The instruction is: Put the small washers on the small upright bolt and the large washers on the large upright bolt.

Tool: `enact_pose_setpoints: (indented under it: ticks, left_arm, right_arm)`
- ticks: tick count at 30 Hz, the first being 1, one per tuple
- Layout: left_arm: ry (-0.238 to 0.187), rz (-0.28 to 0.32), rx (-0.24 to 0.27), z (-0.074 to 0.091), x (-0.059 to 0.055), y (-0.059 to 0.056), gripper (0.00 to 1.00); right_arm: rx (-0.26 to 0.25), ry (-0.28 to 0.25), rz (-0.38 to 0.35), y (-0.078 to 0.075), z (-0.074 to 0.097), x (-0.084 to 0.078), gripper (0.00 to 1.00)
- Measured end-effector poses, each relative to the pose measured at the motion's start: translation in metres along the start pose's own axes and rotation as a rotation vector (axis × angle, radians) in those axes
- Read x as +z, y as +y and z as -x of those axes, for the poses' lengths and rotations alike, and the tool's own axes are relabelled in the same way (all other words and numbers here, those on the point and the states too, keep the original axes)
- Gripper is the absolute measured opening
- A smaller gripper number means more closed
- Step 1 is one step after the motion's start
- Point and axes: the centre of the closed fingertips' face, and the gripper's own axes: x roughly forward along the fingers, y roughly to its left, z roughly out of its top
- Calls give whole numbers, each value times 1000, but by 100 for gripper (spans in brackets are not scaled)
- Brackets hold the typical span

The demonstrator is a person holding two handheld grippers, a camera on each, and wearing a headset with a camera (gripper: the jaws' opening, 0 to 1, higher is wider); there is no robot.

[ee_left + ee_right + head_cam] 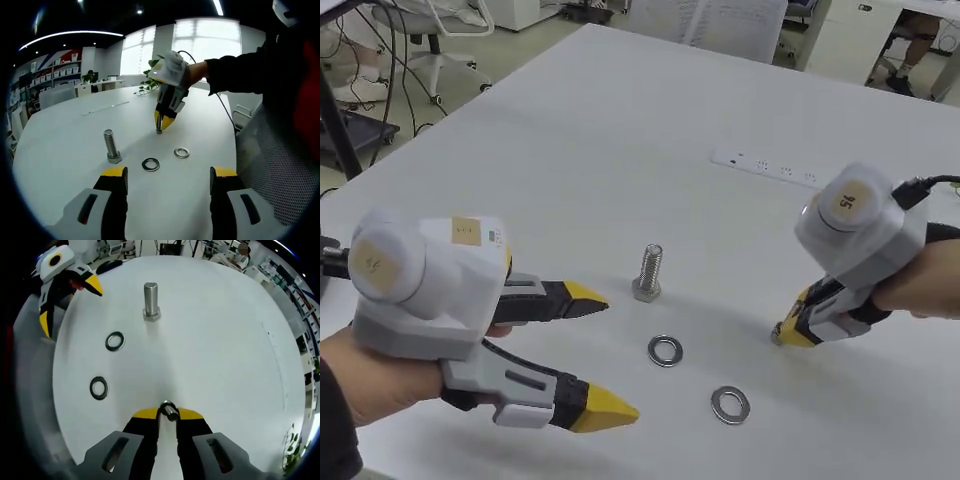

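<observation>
Tabletop (620, 150): small bolt (169, 411) half-hidden between right fingers (145, 415)

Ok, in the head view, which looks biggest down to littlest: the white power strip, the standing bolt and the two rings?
1. White power strip: longest, even though it lies farthest off.
2. Upright bolt.
3. Washer by the bolt and nearer washer: they look alike, so I won't rank them.
</observation>
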Motion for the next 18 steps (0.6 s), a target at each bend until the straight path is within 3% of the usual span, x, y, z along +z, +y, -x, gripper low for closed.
enact_pose_setpoints:
  ticks: [18]
  left_arm:
    - [1, -2, -4, 0, 0, 0, 65]
  right_arm:
    - [-4, 8, 10, 1, 1, -2, 16]
